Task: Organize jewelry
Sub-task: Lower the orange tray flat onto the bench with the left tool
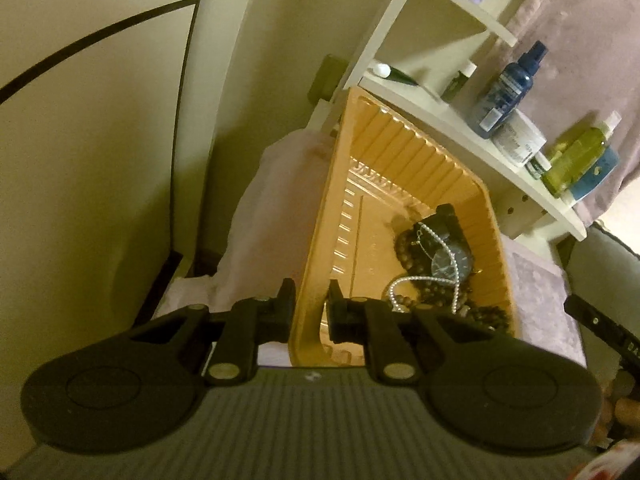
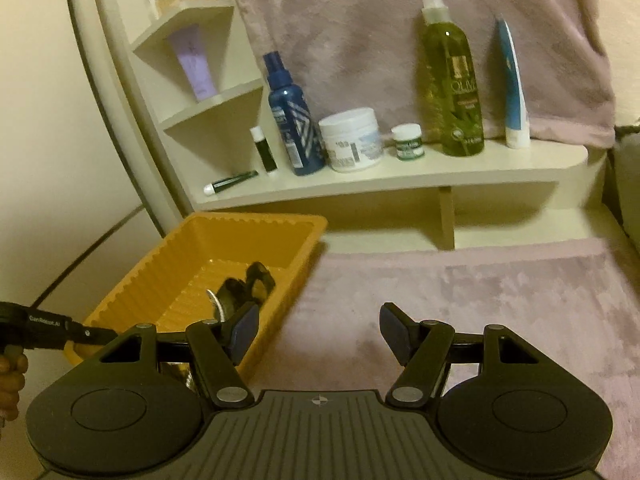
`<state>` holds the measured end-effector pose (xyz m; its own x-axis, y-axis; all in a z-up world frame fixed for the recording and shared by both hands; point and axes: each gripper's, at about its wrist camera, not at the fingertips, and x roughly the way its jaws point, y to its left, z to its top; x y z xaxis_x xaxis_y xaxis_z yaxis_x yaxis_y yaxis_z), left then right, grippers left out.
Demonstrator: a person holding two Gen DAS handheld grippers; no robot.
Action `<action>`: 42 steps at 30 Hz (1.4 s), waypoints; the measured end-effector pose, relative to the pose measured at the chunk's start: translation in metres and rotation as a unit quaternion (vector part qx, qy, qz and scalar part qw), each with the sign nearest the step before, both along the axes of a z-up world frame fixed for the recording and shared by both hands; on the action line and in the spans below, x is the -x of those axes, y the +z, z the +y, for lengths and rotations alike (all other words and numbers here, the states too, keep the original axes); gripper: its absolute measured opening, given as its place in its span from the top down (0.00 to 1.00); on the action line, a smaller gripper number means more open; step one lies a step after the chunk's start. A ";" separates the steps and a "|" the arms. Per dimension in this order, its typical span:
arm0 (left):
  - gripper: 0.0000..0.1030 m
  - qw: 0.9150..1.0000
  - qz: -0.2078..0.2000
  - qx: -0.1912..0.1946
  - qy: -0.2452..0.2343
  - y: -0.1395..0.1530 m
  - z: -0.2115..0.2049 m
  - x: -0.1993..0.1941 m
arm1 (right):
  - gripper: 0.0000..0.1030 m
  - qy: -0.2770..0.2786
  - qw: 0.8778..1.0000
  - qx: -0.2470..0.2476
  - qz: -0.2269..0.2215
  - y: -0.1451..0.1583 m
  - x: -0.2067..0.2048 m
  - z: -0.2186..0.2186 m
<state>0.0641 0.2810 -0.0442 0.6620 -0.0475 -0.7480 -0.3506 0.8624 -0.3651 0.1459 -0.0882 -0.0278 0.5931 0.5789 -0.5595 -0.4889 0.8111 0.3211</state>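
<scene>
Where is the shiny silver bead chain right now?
In the left wrist view, the silver bead chain lies inside the orange tray, at its near right end, draped over the dark watch and dark beads.

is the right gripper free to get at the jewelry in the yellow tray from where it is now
Probably yes. The right gripper is open and holds nothing, the yellow tray has no lid, and the jewelry lies uncovered just ahead to its left. The left gripper grips the tray's near wall, possibly crowding that end.
</scene>
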 end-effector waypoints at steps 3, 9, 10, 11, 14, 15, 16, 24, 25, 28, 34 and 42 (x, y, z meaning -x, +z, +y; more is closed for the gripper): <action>0.86 1.000 0.007 0.003 0.004 -0.006 0.003 -0.001 | 0.35 -0.007 1.000 0.001 0.005 -0.003 0.002 -0.002; 0.81 1.000 0.004 -0.001 0.016 -0.008 0.008 0.003 | 0.35 -0.016 1.000 0.003 0.008 -0.003 0.007 -0.006; 0.79 1.000 0.003 -0.007 0.017 -0.007 0.008 0.004 | 0.35 -0.016 1.000 0.003 0.008 -0.002 0.008 -0.006; 0.75 1.000 0.001 -0.010 0.019 -0.006 0.008 0.005 | 0.35 -0.017 1.000 0.005 0.007 -0.001 0.009 -0.006; 0.69 0.999 -0.002 -0.018 0.026 0.000 0.010 0.009 | 0.35 -0.023 1.000 0.004 0.008 0.003 0.012 -0.008; 0.63 0.999 -0.006 -0.027 0.032 0.004 0.009 0.012 | 0.35 -0.027 1.000 0.008 0.008 0.005 0.014 -0.008; 0.60 0.999 -0.009 -0.036 0.036 0.008 0.008 0.015 | 0.35 -0.030 0.999 0.012 0.008 0.007 0.015 -0.008; 0.11 0.992 -0.049 -0.114 0.036 0.062 -0.026 0.043 | 0.21 -0.085 0.995 0.055 0.016 0.030 0.031 -0.025; 0.09 0.990 -0.055 -0.121 0.034 0.068 -0.033 0.046 | 0.20 -0.093 0.994 0.058 0.018 0.033 0.033 -0.029; 0.01 0.989 -0.062 -0.129 0.019 0.082 -0.057 0.051 | 0.18 -0.113 0.991 0.074 0.026 0.043 0.039 -0.037; 0.00 0.989 -0.067 -0.130 -0.020 0.096 -0.109 0.056 | 0.17 -0.123 0.988 0.088 0.034 0.062 0.060 -0.051; 0.00 0.988 -0.038 -0.133 -0.070 0.089 -0.173 0.065 | 0.17 -0.123 0.985 0.106 0.063 0.062 0.090 -0.066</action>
<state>-0.0006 0.1075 0.0447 0.7175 0.0487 -0.6948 -0.2011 0.9695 -0.1398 0.0555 -0.1537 0.0344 0.6188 0.2885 -0.7307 -0.2363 0.9554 0.1772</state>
